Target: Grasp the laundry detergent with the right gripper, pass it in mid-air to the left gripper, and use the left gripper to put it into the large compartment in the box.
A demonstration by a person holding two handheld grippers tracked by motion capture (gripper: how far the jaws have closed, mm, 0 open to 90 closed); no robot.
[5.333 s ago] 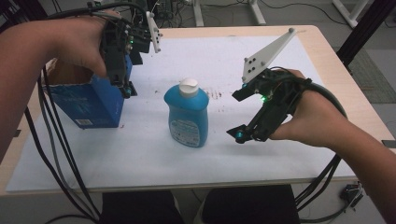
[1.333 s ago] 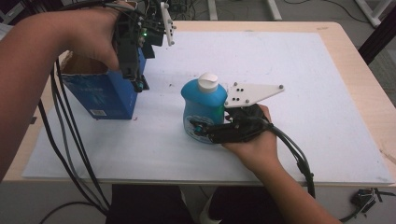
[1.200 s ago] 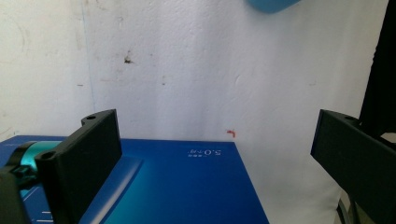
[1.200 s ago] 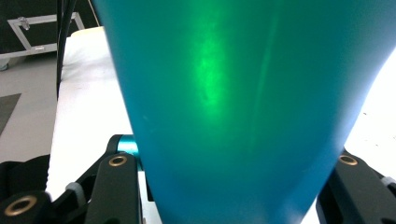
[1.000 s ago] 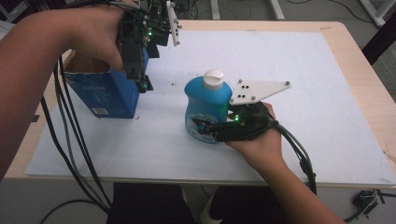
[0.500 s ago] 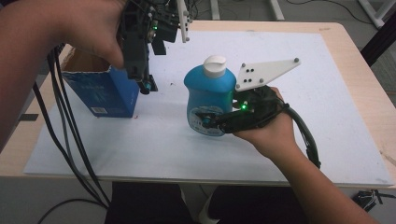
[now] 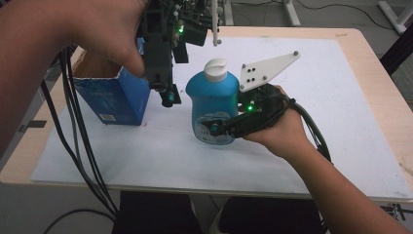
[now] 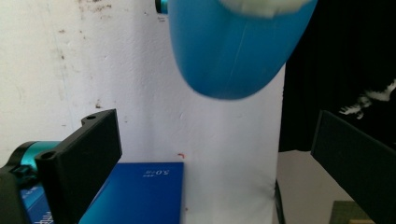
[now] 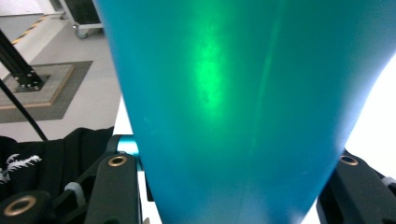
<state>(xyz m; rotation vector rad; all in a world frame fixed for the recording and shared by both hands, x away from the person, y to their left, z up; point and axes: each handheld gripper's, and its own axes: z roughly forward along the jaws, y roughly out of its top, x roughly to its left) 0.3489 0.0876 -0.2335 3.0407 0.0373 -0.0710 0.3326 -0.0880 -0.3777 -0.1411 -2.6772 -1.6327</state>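
Observation:
A blue bottle (image 7: 214, 105) with a white cap (image 7: 215, 69) is held upright just off the white sheet. My right gripper (image 7: 214, 130) is shut on its lower body from the right, and its jaws flank the bottle (image 9: 233, 102) in the right gripper view. My left gripper (image 7: 168, 97) hangs pointing down between the open blue box (image 7: 114, 97) and the bottle, up by the cap. Its jaws stand wide apart with nothing between them (image 8: 215, 149). Beyond them in the left gripper view are the bottle (image 8: 233, 51) and the box (image 8: 140, 196).
A white sheet (image 7: 316, 97) covers most of the wooden table (image 7: 384, 97). Black cables (image 7: 78, 146) trail from the left gripper over the table's left front edge. A cable loops from the right gripper along the forearm.
The right gripper has raised the bottle off the sheet and drawn it slightly nearer the box. The left gripper has risen and moved right, from over the box toward the bottle's cap.

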